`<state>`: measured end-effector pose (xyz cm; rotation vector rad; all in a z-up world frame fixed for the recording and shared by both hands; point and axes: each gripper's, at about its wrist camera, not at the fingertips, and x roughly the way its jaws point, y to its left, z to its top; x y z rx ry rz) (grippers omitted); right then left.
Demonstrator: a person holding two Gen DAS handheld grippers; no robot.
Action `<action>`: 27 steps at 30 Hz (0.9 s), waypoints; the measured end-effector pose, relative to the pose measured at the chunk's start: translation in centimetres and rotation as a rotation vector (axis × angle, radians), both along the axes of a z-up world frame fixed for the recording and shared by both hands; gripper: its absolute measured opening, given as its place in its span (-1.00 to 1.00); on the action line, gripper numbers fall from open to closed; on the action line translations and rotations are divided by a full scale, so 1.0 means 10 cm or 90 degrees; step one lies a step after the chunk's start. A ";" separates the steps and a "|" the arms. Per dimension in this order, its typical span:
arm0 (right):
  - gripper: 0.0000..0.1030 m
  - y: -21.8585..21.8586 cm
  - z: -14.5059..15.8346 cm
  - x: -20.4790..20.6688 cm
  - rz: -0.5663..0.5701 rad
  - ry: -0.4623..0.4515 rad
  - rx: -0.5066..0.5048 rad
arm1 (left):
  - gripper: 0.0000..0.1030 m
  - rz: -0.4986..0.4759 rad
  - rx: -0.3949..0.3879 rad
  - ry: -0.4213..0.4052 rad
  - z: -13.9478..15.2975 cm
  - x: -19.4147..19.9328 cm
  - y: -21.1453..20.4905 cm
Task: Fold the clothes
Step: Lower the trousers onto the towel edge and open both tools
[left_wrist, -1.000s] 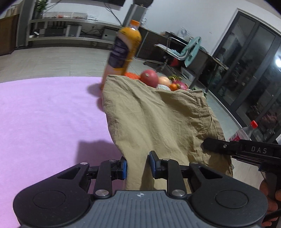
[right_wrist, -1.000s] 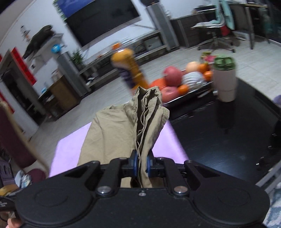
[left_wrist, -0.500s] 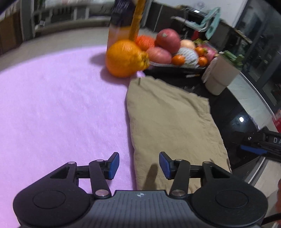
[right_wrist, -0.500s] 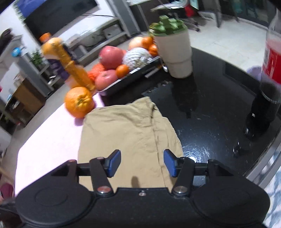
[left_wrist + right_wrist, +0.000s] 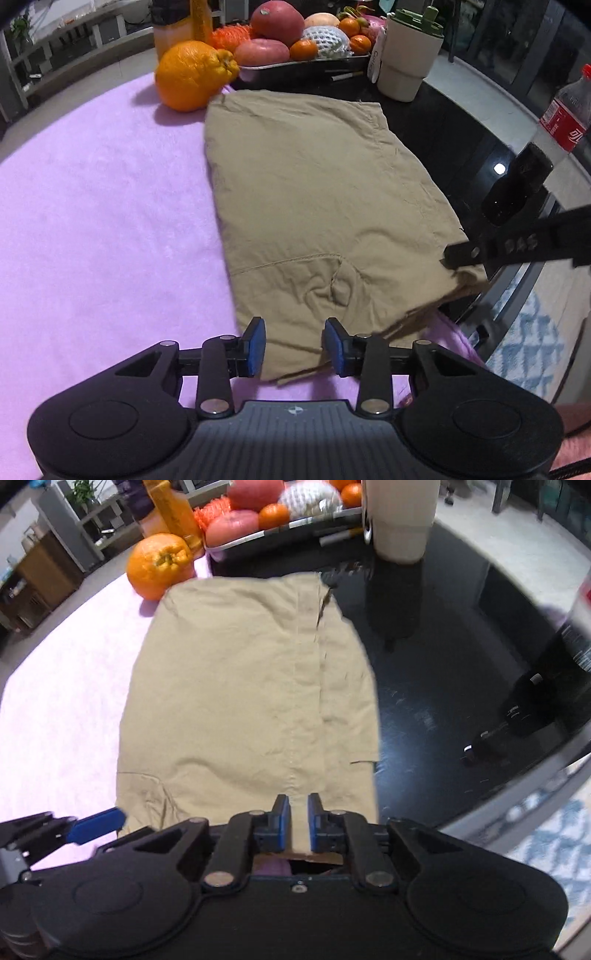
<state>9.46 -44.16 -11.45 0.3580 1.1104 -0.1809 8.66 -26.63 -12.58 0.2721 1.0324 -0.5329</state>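
**Ana:** Two views, so the left wrist one first. The khaki garment now lies flat, partly on the purple cloth and partly on the black tabletop, its far edge close to the big orange. A second ago it hung up in the air, draped in front of the bottle and fruit.

**Ben:** And the left tongs?

**Ana:** Released but closing. Their blue pads stand apart over the garment's near hem, with cloth between them and neither pad pressing on it. Half a second ago they stood wider, so I judge they are going for a fresh grip on that near edge.

**Ben:** What about the right wrist view?

**Ana:** It shows the same garment spread out, with its seam running away from the camera towards the fruit tray and the beige cup. A second ago the right tongs were clenched on a bunched fold held high. Then they let go and opened wide, and now they are closing, with the pads nearly together over a strip of the near hem.

**Ben:** Gripping it?

**Ana:** A narrow gap shows each side of the cloth, so I read them as not yet clamped.

**Ben:** And for the task?

**Ana:** One fold appears laid down. Both tongs are set on the near edge, likely for the next fold away from the person.
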 end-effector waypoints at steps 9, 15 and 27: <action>-0.02 0.47 1.43 -0.54 0.051 -0.173 0.015 | 0.15 0.058 -0.080 -0.119 1.26 -0.46 0.46; 0.26 0.66 2.06 -0.94 0.072 -0.195 -0.023 | 0.32 0.048 -0.111 -0.126 1.64 -0.79 0.66; 0.50 0.65 1.34 -0.97 -0.011 -0.066 -0.140 | 0.46 0.024 -0.033 -0.063 1.02 -0.86 0.52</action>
